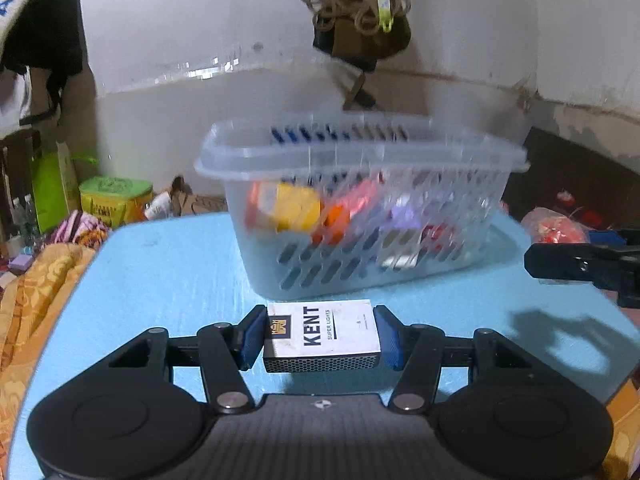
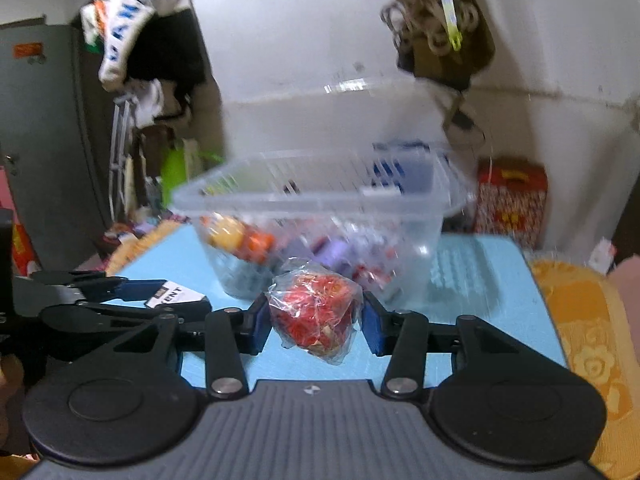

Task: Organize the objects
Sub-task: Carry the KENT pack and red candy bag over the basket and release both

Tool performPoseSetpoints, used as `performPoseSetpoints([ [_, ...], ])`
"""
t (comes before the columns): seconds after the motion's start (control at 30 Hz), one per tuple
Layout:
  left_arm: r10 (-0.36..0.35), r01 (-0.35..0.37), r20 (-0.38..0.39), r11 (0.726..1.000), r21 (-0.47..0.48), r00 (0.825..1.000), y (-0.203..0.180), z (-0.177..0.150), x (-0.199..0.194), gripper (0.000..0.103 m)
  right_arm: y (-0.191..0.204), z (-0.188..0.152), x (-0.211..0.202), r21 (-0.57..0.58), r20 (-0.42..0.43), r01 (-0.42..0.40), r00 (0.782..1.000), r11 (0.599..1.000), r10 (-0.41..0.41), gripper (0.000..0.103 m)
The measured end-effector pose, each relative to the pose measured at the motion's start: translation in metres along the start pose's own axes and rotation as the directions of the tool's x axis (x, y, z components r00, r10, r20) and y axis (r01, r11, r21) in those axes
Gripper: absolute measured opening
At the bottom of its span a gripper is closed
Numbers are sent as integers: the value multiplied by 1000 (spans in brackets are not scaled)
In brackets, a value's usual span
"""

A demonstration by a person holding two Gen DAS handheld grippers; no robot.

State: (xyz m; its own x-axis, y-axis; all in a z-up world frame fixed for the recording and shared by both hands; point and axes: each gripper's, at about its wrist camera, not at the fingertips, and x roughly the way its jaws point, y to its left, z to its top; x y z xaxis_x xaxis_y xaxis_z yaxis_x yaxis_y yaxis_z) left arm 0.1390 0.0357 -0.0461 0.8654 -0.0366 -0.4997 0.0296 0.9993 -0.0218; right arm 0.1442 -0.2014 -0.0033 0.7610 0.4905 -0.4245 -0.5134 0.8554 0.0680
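Left tool (image 1: 321, 338) clamps a Kent box (image 1: 322, 334); right tool (image 2: 312, 322) pinches a red wrapped packet (image 2: 314, 310).

Both views are wrist fisheyes, each looking forward and slightly down along its own gripper's fingers toward the clear slotted basket (image 1: 360, 216) on the blue table (image 1: 168, 272). Left wrist view sits close in front of the basket, facing its long side. Right wrist view sits close too, off to the right, facing a basket (image 2: 320, 216) corner. Shared: basket, table (image 2: 480, 280), white wall behind the basket. Each view catches the other gripper at its edge.
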Motion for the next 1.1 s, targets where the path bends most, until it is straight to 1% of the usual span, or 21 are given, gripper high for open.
performPoseSetpoints([
  [0.1,-23,22,55,1000,8,998,0,7,-22,60,6,5,-19,-15,58,-23,998,1000,24,50],
  [0.2,-74,76,141,997,-3,987,2,22,-52,60,4,14,-33,-12,115,-41,992,999,42,50],
  [0.23,-89,91,174,996,-5,981,2,28,-62,60,4,19,-35,-16,135,-37,990,999,39,50],
  [0.3,-101,104,236,995,0,966,2,46,-74,60,5,38,-31,-43,165,5,986,999,2,50],
  [0.37,-100,108,257,994,-17,961,3,71,-72,60,2,60,-17,-55,168,19,986,998,-10,50],
  [0.4,-103,114,253,993,-32,962,3,84,-66,60,-1,73,-5,-56,167,24,986,998,-14,50],
  [0.43,-103,118,242,992,-47,965,4,97,-57,60,-3,86,9,-59,155,50,987,997,-40,50],
  [0.5,-89,108,210,991,-80,974,6,124,-32,60,-14,105,40,-42,110,92,990,995,-87,50],
  [0.57,-57,77,175,991,-111,983,9,143,-5,60,-29,118,71,-8,70,85,994,996,-85,50],
  [0.6,-45,63,142,990,-123,989,11,150,10,60,-35,121,85,-1,48,85,995,996,-85,50],
  [0.67,-38,52,92,986,-161,995,17,155,38,60,-45,119,109,12,12,75,997,997,-75,50],
  [0.77,-21,32,68,985,-170,997,20,153,62,61,-54,110,133,19,5,56,998,998,-57,51],
  [0.8,-35,44,56,985,-169,998,20,152,70,61,-55,109,141,4,5,48,999,999,-48,56],
  [0.83,-45,55,56,983,-176,997,22,149,72,61,-53,106,145,-18,4,45,999,999,-45,70],
  [0.87,-34,47,71,982,-185,997,23,147,75,65,-50,106,148,-40,10,65,998,997,-65,80],
  [0.9,-18,33,82,983,-182,996,23,146,78,72,-48,105,145,-47,34,106,994,993,-104,98],
  [0.93,-6,21,83,982,-185,997,23,145,78,90,-47,103,138,-41,69,131,989,991,-128,103],
  [0.97,9,8,85,981,-195,996,24,144,80,95,-48,102,132,-27,106,132,986,991,-129,103],
  [1.03,6,13,99,980,-197,995,27,141,75,95,-50,100,118,6,134,124,983,992,-123,103],
  [1.1,-1,24,110,977,-211,994,30,138,66,95,-49,99,102,32,119,140,983,990,-142,103],
])
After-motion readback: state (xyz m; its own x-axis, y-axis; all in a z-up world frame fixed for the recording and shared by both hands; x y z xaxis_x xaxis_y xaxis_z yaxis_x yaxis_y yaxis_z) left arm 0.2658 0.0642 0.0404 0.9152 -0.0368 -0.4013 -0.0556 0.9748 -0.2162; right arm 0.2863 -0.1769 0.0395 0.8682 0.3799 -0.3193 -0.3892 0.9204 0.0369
